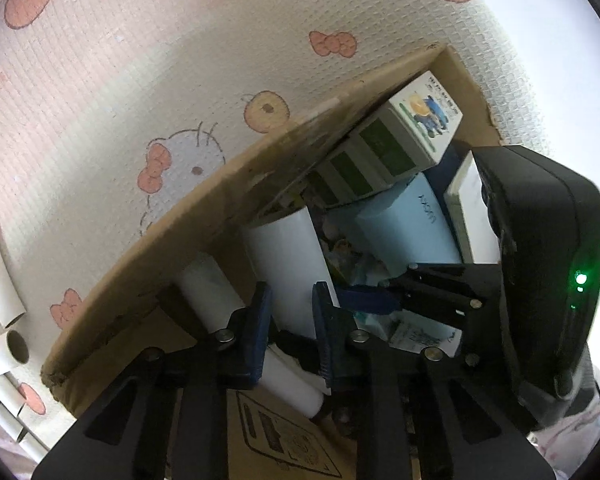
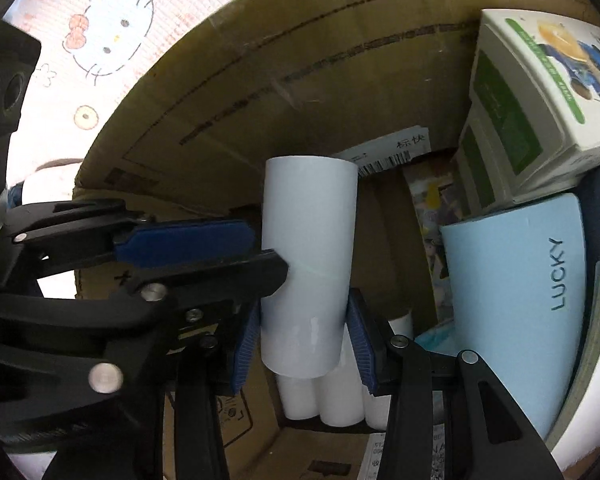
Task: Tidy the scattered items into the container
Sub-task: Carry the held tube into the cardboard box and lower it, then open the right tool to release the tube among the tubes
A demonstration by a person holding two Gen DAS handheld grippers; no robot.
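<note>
While the right gripper (image 2: 306,336) reaches down into the cardboard box (image 2: 228,92), its two blue pads (image 2: 244,344) press against the sides of a white tube (image 2: 310,264), which stands roughly upright between them, clamped near its lower end. Just beneath that tube, three more white tubes (image 2: 332,396) lie bunched together on the box floor, their round ends facing the camera.

Coming in from the left of the right wrist view, the left gripper (image 2: 256,246) has a blue-padded finger reaching up to the held tube about halfway along its length. Seen from its own camera, the left gripper (image 1: 292,332) has its fingers spread to either side of the same white tube (image 1: 288,268); the gap looks wider than the tube, so the fingers appear released rather than clamped — though contact on the far side is hard to judge. Another white roll (image 1: 212,292) lies just left of it against the box wall.

Further into the box, a pale blue item marked "LUCKY" (image 2: 520,312) leans on the right side, and above it rest green-and-white cartons (image 2: 540,92) with a printed picture on top. A barcode label (image 2: 384,156) is stuck on the box's back wall, behind the held tube.

Outside the box — beyond its rim (image 1: 172,232) — a cartoon-cat patterned mat (image 1: 100,100) covers the surface, and a few more white tubes (image 1: 4,320) lie on it at the far left of the left wrist view.
</note>
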